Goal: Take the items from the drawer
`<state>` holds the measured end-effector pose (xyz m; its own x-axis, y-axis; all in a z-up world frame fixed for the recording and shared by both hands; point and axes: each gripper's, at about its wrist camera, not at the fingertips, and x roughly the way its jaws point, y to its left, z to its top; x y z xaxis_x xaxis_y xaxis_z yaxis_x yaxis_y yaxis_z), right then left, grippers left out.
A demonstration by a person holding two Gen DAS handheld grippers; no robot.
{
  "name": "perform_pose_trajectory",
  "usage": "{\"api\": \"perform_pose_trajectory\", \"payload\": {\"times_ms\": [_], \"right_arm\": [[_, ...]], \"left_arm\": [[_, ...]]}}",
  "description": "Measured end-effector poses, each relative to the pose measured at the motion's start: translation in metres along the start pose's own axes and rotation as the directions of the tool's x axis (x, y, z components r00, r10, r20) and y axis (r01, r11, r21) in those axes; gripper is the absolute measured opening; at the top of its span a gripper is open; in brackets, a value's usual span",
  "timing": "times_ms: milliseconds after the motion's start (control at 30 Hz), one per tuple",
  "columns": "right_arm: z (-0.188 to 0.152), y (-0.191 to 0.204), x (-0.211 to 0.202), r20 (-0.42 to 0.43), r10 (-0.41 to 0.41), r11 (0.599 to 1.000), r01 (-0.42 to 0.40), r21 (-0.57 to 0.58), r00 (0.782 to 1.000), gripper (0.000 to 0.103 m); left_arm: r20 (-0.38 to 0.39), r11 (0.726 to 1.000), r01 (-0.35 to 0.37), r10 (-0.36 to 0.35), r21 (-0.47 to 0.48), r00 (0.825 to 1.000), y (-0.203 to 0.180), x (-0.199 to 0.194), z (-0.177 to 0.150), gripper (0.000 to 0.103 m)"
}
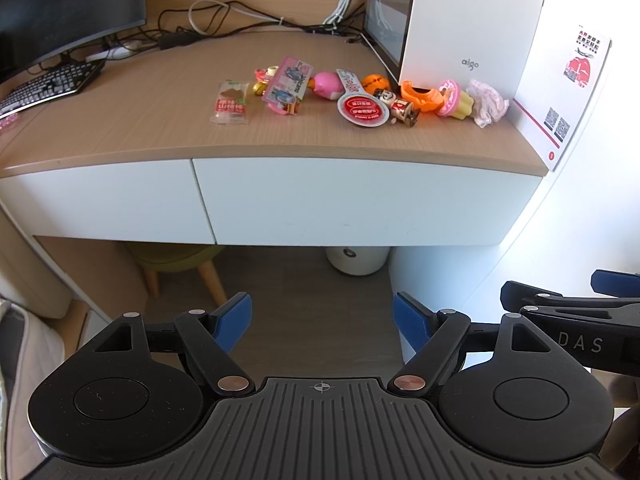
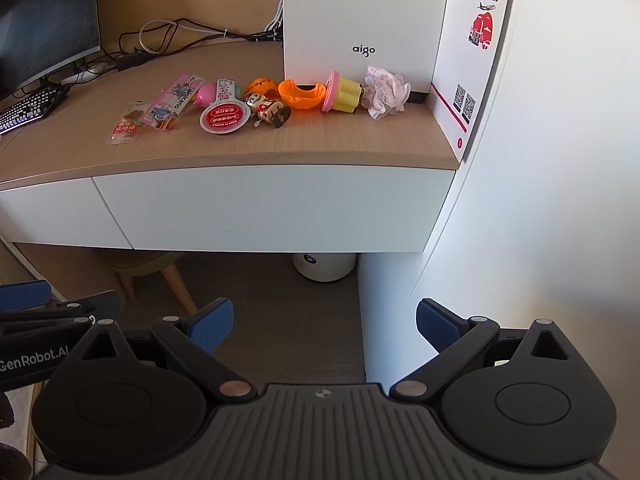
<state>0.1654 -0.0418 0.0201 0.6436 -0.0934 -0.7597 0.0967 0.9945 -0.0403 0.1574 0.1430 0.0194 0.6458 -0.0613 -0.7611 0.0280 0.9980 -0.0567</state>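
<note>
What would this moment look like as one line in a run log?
drawer: shut | left gripper: open, empty | right gripper: open, empty | toys and snack packets on desk

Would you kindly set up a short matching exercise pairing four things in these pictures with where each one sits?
Things:
1. crumpled pink-white wrapper
2. keyboard
3. white bin
4. snack packet with red label

Places:
A. on the floor under the desk
B. leftmost in the row of small items
C. far left of the desk, below the monitor
D. right end of the row, beside the white box

Pairs: 1-D, 2-C, 3-A, 4-B
</note>
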Motion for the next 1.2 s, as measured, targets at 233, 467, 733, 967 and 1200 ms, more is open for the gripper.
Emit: {"api": "perform_pose_trajectory", "payload": {"times_ms": [233, 467, 733, 967, 1200], "right_arm": [[0.0005, 0.0002, -0.0003, -0.001, 0.001, 1.0, -0.001, -0.001, 1.0, 0.099], [-0.0009, 0.0001, 0.0003, -0.004, 0.004, 1.0, -0.004, 0.001, 1.0, 0.099], [-0.0004, -0.0008, 0.0, -0.005, 0.004, 1.0, -0.004, 0.001, 1.0, 0.099], [-0.0001, -0.0015, 0.0005, -0.005, 0.004, 1.0, -0.004, 0.001, 1.0, 0.099], [-0.0013, -0.0022, 0.0017, -0.006, 0.004, 1.0, -0.004, 0.002, 1.0, 0.099]], "left_arm": [[-0.001, 1.0, 0.0, 0.0, 0.0, 1.0, -0.0001, 0.0005, -0.0003, 0.083], [0.001, 1.0, 0.0, 0.0, 0.0, 1.0, 0.0004, 0.0005, -0.0005, 0.083], [0.0, 1.0, 0.002, -0.002, 0.0, 1.0, 0.0015, 0.0009, -0.0021, 0.083], [0.0, 1.0, 0.003, -0.003, 0.001, 1.0, 0.0024, 0.0008, -0.0012, 0.083], [-0.002, 1.0, 0.004, -0.004, 0.0, 1.0, 0.0027, 0.0015, -0.0021, 0.083]]}}
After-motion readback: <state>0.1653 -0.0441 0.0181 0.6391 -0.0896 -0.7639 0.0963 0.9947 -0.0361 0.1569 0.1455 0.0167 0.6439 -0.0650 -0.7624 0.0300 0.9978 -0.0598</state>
